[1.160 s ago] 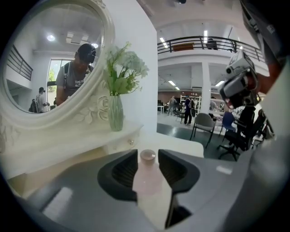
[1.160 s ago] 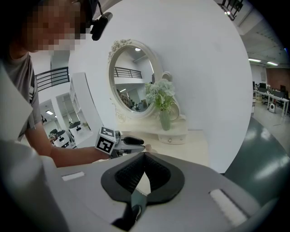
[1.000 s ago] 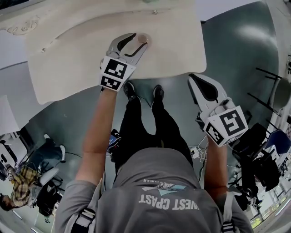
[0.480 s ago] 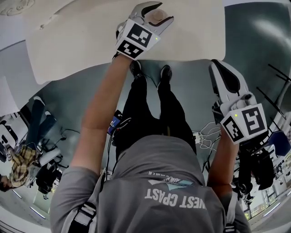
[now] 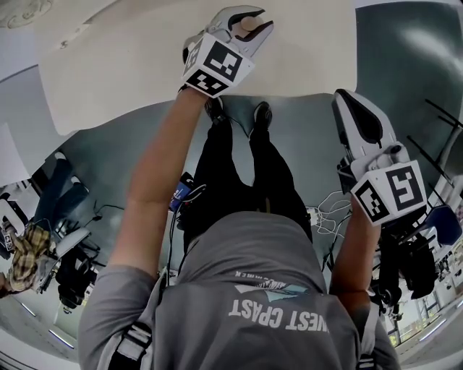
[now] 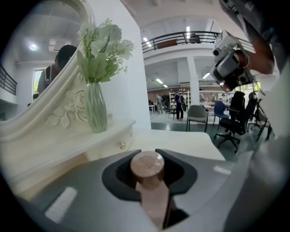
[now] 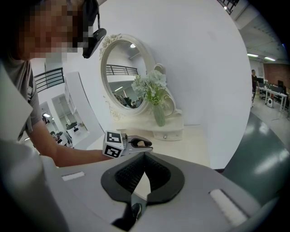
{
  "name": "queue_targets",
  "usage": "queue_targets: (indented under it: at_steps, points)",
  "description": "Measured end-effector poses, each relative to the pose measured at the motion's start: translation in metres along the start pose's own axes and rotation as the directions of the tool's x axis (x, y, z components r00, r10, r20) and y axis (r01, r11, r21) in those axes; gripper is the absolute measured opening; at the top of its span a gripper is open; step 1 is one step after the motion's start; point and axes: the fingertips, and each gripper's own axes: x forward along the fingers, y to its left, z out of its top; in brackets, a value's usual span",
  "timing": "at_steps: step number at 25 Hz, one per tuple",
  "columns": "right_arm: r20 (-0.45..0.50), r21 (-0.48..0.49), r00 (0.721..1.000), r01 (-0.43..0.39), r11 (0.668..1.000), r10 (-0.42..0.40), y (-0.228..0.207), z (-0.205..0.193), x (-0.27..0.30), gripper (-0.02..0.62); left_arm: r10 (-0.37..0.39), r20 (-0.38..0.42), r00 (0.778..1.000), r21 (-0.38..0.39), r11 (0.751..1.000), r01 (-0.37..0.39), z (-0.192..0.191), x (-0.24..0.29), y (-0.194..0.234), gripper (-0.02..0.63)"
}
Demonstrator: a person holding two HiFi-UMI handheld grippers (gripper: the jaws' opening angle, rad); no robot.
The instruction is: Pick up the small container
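left gripper (image 5: 260,19) has just been closing its jaws, which now clasp the small container (image 6: 147,165), a pinkish cylinder with a wooden cap, over the cream dressing table (image 5: 130,65); right gripper (image 7: 145,157) hangs off the table's edge, jaws together, empty

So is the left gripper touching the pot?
Touching. Left gripper view: the left gripper has just been closing, and its pads press against the pot.

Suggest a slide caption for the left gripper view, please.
Left tongs, just closing, grip the small wooden-lidded container; flower vase behind.
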Motion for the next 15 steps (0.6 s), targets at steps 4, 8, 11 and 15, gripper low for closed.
queue_targets:
  at_steps: [4,8,11,15]
  points:
    - [0.006,-0.005,1.000,0.000,1.000,0.000,-0.006,-0.004,0.001,0.002,0.011,-0.015,1.000,-0.017,1.000,-0.011,-0.008,0.002,-0.004,0.090]
    - [0.017,-0.018,1.000,-0.002,1.000,0.003,0.001,0.003,0.004,0.002,0.025,-0.008,1.000,-0.012,1.000,-0.026,-0.004,-0.012,0.003,0.089]
    - [0.032,-0.029,0.999,-0.005,1.000,0.006,0.005,0.014,-0.006,0.002,0.032,-0.011,0.999,-0.001,0.999,-0.032,0.011,-0.026,0.004,0.087]
    - [0.051,-0.043,0.999,-0.011,0.999,0.013,0.008,0.027,-0.010,0.002,0.039,-0.028,0.999,-0.010,0.999,-0.039,0.021,-0.044,0.009,0.087]
